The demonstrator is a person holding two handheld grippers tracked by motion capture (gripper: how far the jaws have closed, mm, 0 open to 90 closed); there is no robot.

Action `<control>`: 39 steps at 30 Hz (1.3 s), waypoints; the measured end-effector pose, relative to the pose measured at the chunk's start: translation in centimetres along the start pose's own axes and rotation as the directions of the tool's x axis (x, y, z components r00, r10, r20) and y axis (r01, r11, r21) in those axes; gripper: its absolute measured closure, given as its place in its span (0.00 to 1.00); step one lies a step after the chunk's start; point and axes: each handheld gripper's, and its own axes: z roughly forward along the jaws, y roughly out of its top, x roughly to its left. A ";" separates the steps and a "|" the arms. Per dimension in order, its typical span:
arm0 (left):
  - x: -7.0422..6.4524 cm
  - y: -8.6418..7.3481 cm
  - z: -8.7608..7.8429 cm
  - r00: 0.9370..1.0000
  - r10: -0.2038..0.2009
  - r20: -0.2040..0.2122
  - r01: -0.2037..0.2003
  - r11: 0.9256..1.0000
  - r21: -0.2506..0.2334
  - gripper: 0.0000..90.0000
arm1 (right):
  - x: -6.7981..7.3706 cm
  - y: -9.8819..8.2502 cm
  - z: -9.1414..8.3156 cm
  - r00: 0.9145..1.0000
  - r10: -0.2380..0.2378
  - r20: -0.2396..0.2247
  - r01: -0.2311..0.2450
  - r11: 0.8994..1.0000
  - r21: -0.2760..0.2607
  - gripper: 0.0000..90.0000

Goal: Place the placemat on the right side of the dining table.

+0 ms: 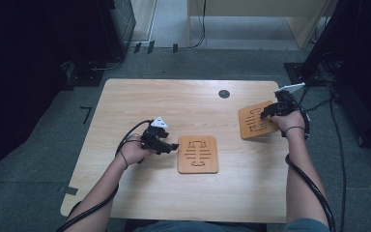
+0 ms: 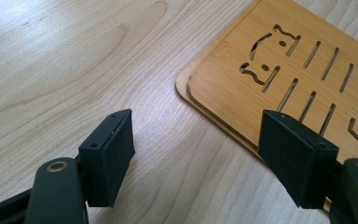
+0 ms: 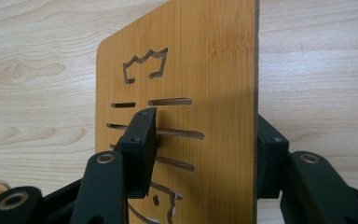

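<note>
On the pale wooden table [image 1: 140, 96] two bamboo trivets with cut-out patterns are in play. The right gripper [image 1: 272, 110] sits over the trivet near the table's right edge [image 1: 252, 123], which looks tipped up at its right side in the high view. In the right gripper view this trivet [image 3: 205, 70] stands between the jaws: its broad face with the slots and crown cut-out is turned toward the left finger [image 3: 140, 144], which lies over that face with a thin gap showing, and its straight edge runs just before the right finger [image 3: 269, 158]. Whether either pad presses on the wood I cannot tell. The left gripper [image 1: 166, 145] lies low on the table just left of the second trivet [image 1: 198, 154], which rests flat near the middle. In the left gripper view its jaws are spread apart with bare table between them; the flat trivet's [image 2: 270, 79] near edge passes behind the right-hand finger [image 2: 296, 158], and nothing is gripped
</note>
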 end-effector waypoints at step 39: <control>0.1 -0.1 0.0 1.000 -0.001 -0.002 0.001 1.000 0.004 0.29 | -0.4 -0.7 2.4 0.999 0.019 -0.042 -0.020 1.000 -0.011 0.43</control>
